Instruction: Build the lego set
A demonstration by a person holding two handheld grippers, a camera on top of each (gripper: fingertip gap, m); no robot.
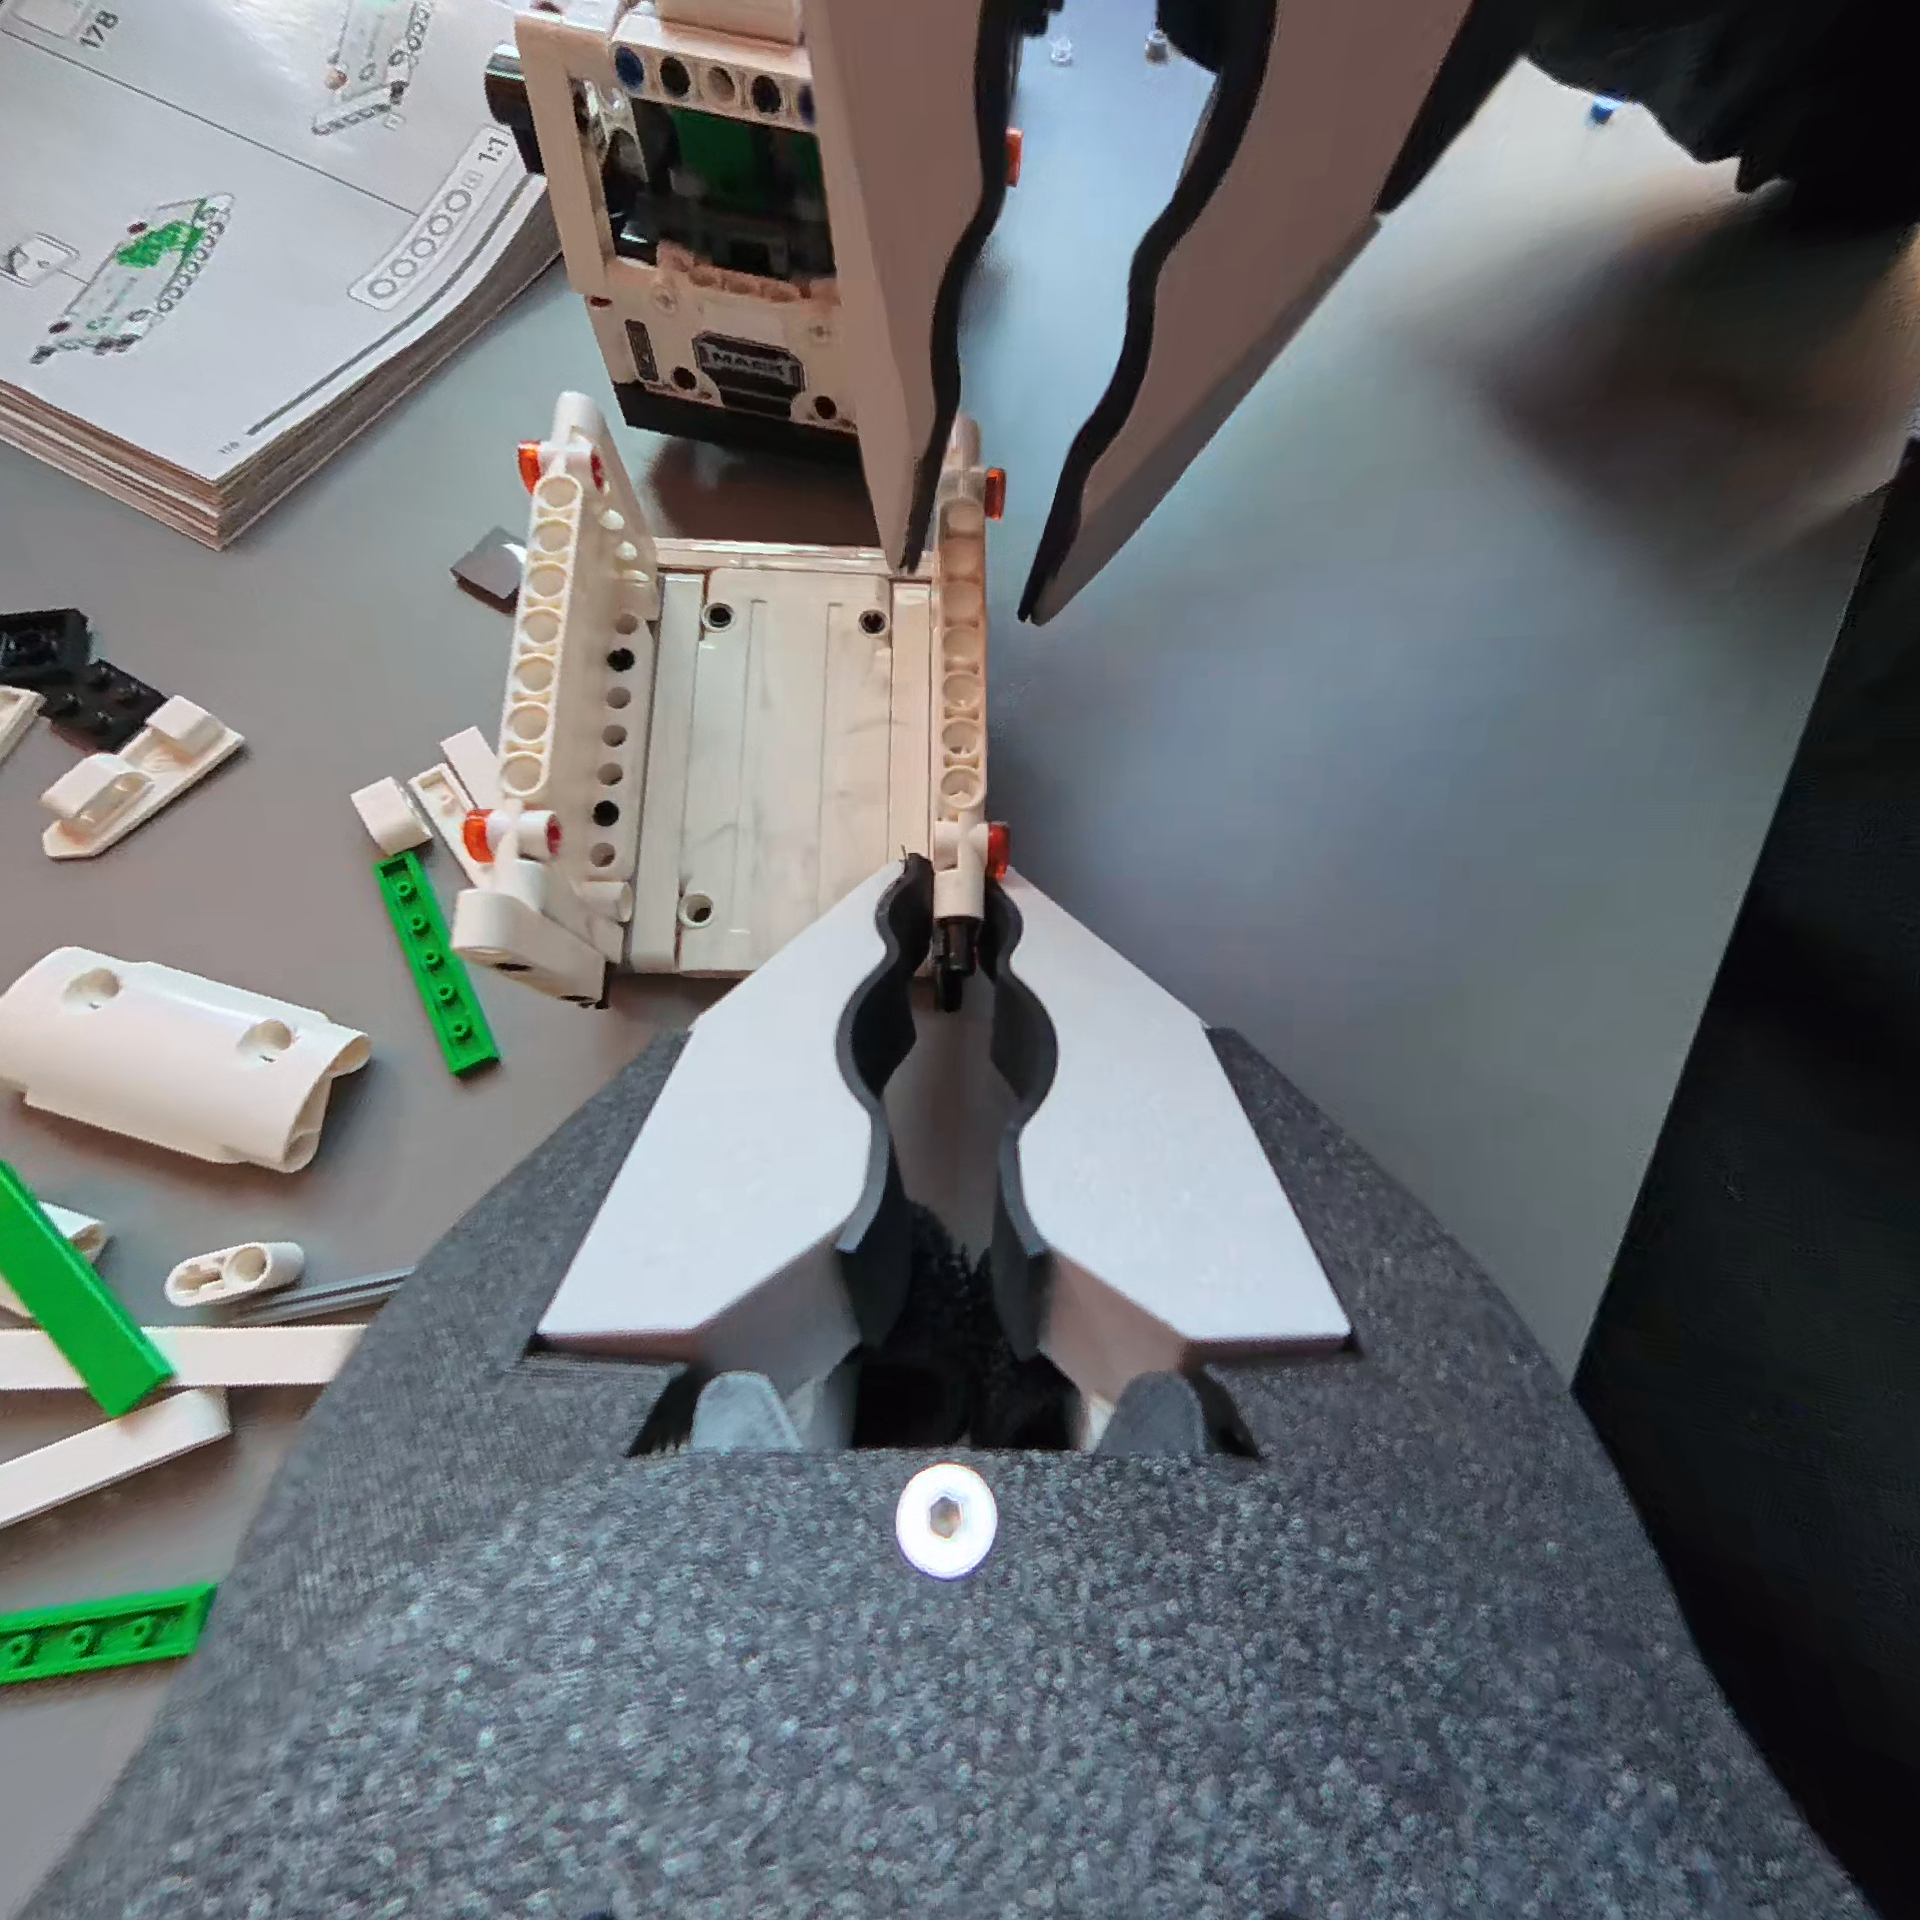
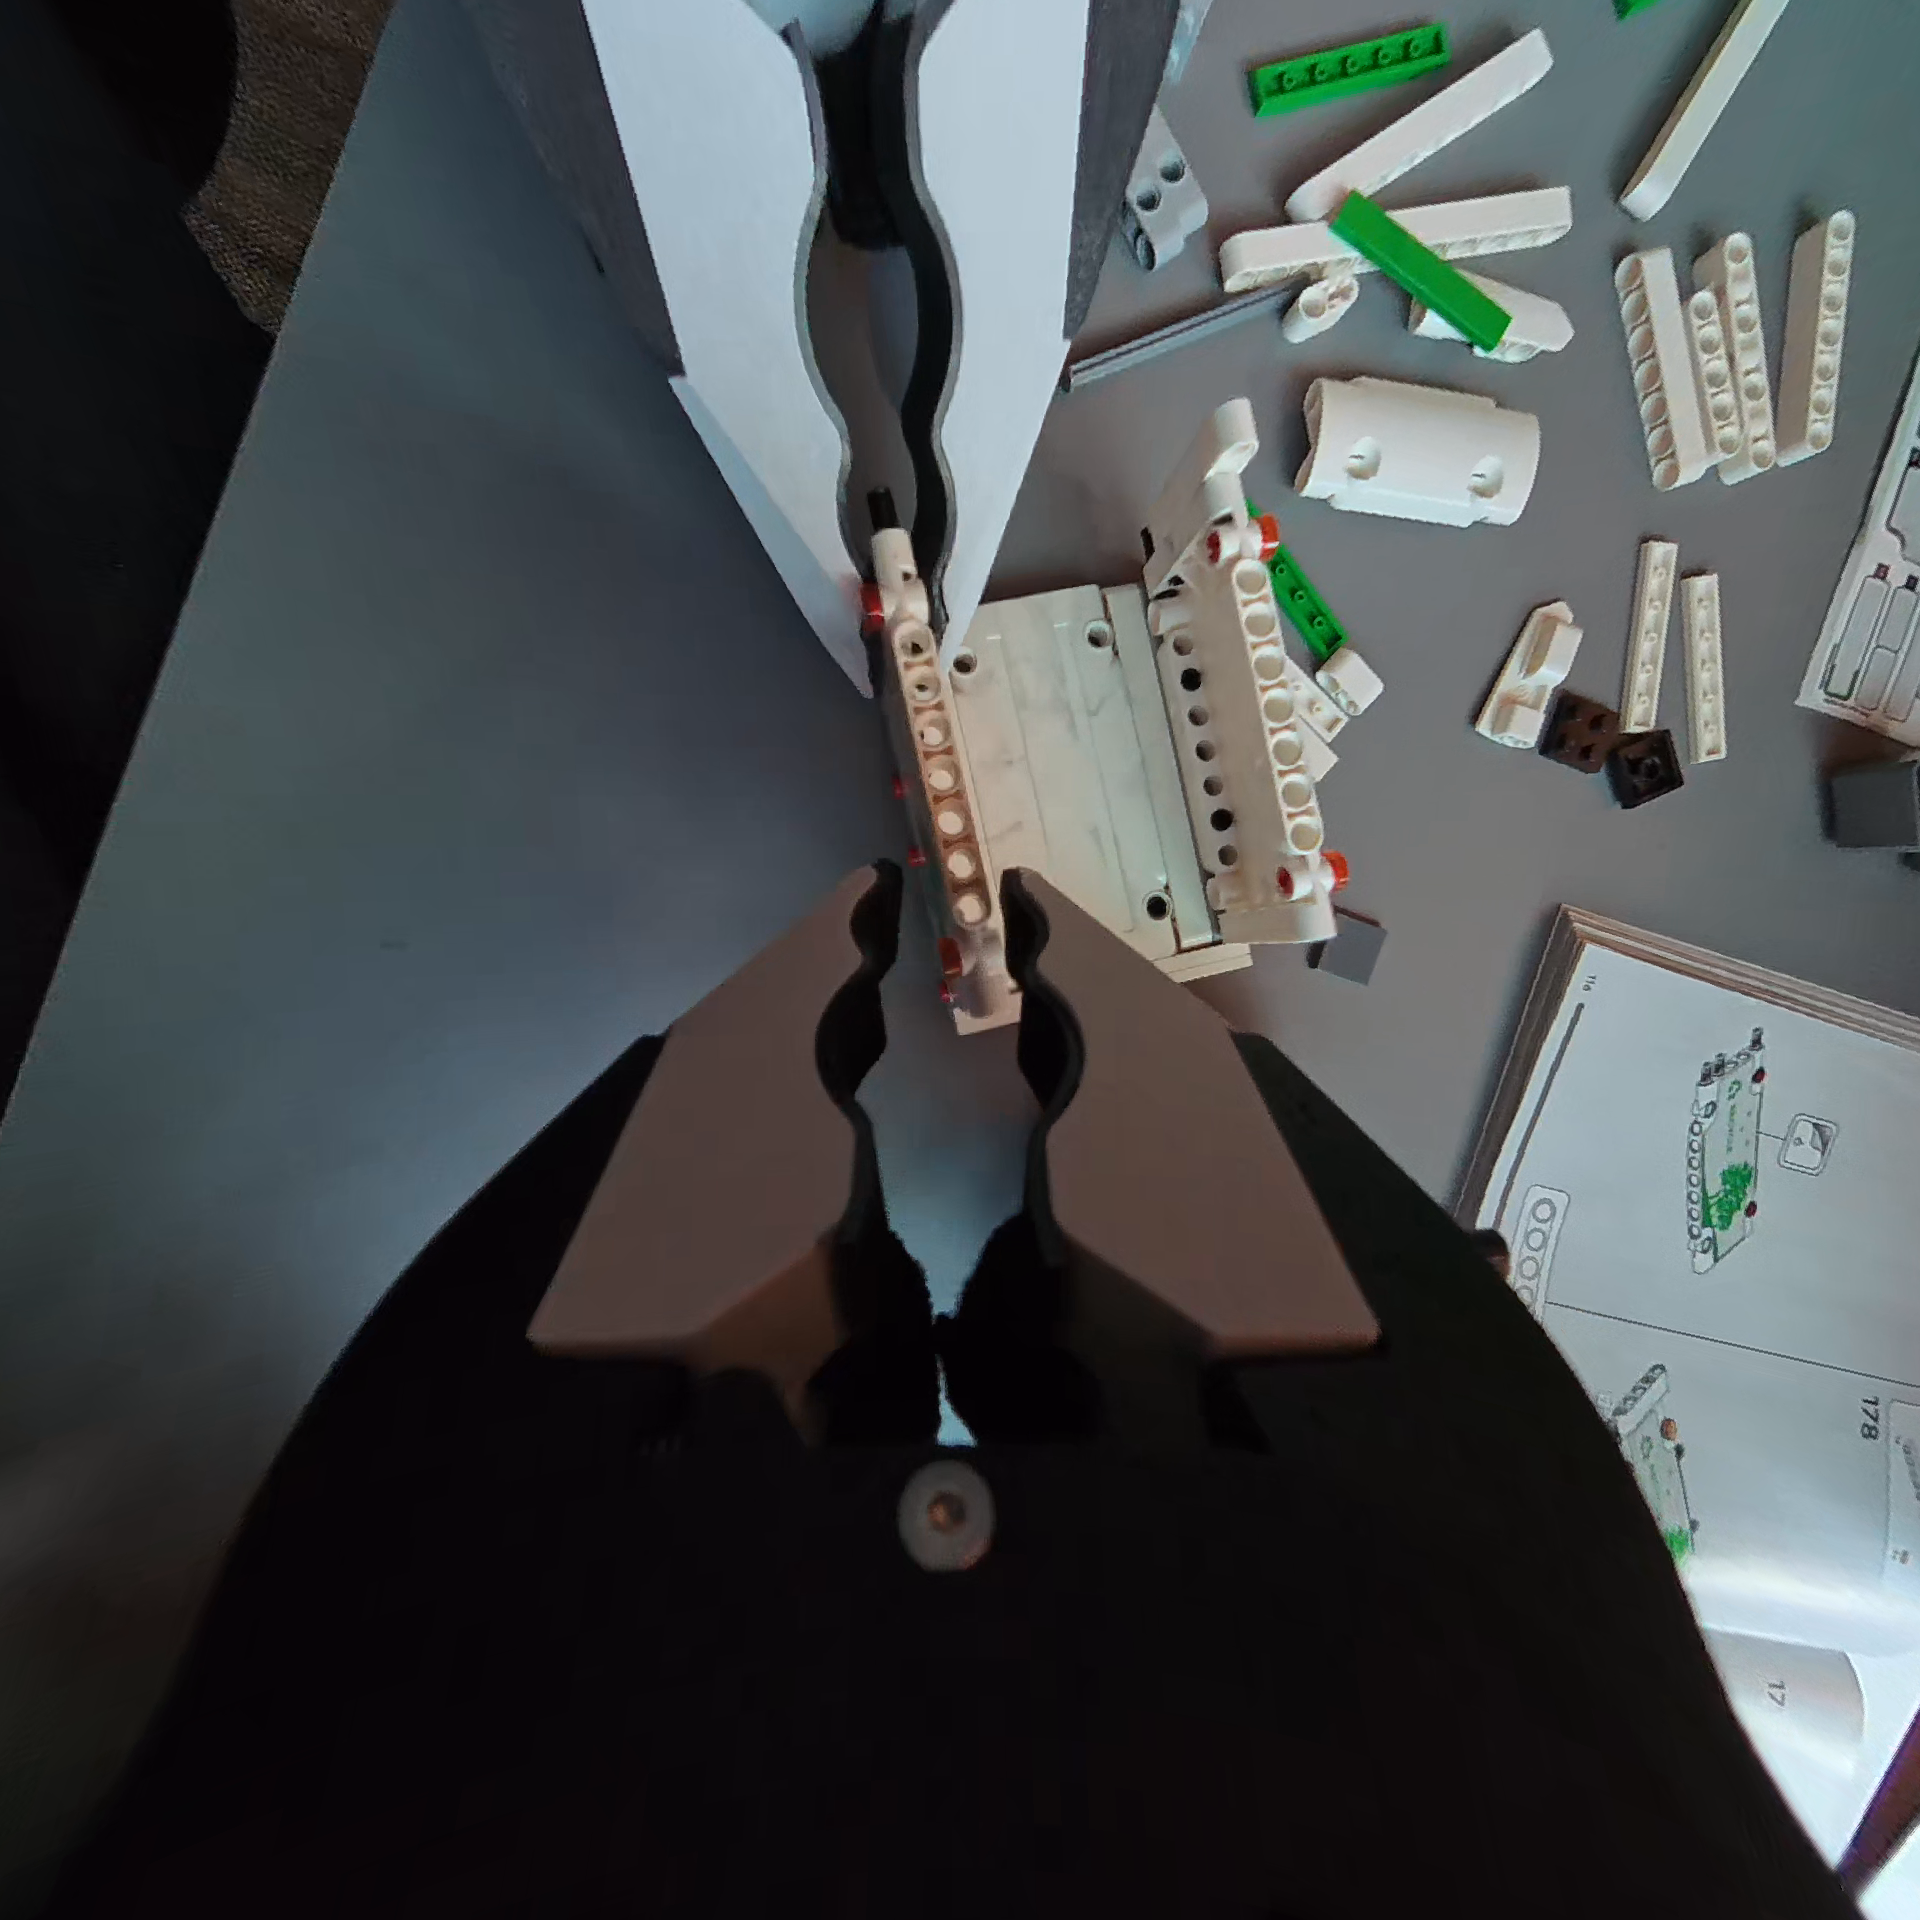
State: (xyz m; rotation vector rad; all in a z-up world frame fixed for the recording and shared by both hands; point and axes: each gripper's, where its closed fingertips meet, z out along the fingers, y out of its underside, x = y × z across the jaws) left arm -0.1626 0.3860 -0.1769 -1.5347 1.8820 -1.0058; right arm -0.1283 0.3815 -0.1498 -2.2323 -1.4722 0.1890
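The left gripper [image 1: 954, 914] is standing narrow, its dark wavy pads [image 1: 902, 914] closing on the near end of a white perforated plastic beam [image 1: 961, 727], where a white connector and black pin protrude. In the right wrist view the same pads appear pressed on that end.

That beam is forming one upright side of a white plastic brick assembly with a flat ribbed floor panel [image 1: 790, 769], which is sitting on the grey bench [image 1: 1403, 831] near its middle. The opposite side is a second white perforated beam with orange studs [image 1: 551, 665].

The right gripper [image 2: 943, 904] is standing partly open astride the far end of the held beam. Its inner pad [image 2: 1023, 914] is lying against the beam, while a gap is showing at the outer pad.

Toward the bench's left side loose pieces are lying: a green studded plastic strip [image 1: 436, 961], a white curved plastic shell [image 1: 187, 1055] and black small plates [image 1: 73, 665]. An open printed instruction booklet [image 1: 239, 239] is occupying the far left corner, beside a white partly built brick vehicle cab [image 1: 717, 229].
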